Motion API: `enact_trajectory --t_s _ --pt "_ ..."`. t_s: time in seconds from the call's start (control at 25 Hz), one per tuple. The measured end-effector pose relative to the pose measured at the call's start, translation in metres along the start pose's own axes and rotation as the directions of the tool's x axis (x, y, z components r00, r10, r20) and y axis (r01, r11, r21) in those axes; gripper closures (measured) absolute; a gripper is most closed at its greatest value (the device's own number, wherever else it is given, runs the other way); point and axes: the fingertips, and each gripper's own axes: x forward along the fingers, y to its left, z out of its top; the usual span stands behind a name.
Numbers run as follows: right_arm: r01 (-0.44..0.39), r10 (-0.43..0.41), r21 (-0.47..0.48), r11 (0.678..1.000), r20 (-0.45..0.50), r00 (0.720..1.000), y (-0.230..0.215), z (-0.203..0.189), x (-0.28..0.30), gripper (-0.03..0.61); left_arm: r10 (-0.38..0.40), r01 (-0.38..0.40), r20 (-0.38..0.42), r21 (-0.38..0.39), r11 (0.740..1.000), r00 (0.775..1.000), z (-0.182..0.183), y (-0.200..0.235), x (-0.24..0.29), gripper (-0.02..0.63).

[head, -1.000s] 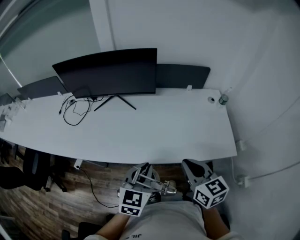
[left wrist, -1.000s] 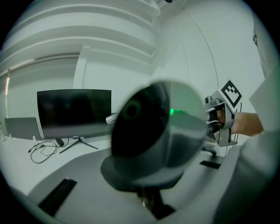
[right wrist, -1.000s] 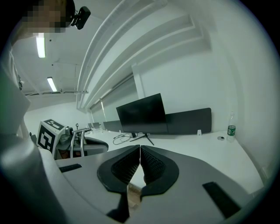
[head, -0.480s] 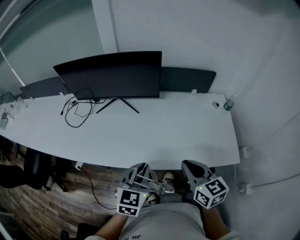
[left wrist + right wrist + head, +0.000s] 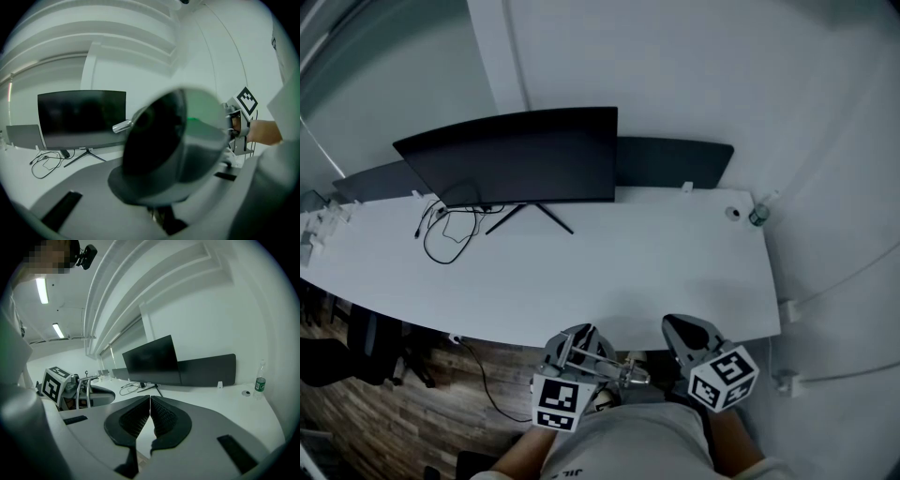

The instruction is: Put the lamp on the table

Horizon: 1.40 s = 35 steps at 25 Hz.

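A lamp (image 5: pixel 592 362) with a chrome wire frame and a grey round head is held in my left gripper (image 5: pixel 570 343), low in the head view, just short of the white table's (image 5: pixel 581 272) front edge. In the left gripper view the lamp's dark head (image 5: pixel 173 140) fills the middle and hides the jaws. My right gripper (image 5: pixel 680 328) is beside it on the right, shut with nothing in it; its ribbed pads (image 5: pixel 161 417) touch. The right gripper view shows the lamp's chrome frame (image 5: pixel 84 390) at the left.
A dark curved monitor (image 5: pixel 511 169) stands at the table's back, a loose black cable (image 5: pixel 441 234) beside its stand and a dark panel (image 5: pixel 675 164) behind. A small bottle (image 5: pixel 757 216) sits at the back right corner. A black chair (image 5: pixel 356 347) is under the left end.
Both grippers, with the lamp in the left one, have come closer to the table's front edge. The jaws have not changed.
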Motion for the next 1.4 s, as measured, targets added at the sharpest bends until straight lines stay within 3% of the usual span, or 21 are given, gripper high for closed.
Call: enact_trajectory --t_s 0.48,1.4 --pt "-0.024 0.024 0.017 1.000 -0.016 1.000 -0.034 0.014 0.027 0.546 0.011 -0.012 -0.011 -0.018 1.000 1.000 0.017 0.013 0.041 0.588" --pt "-0.132 0.132 -0.002 0.991 -0.038 0.991 -0.118 0.049 0.069 0.546 0.126 -0.126 -0.007 -0.063 0.990 0.992 0.054 0.024 0.122 0.588"
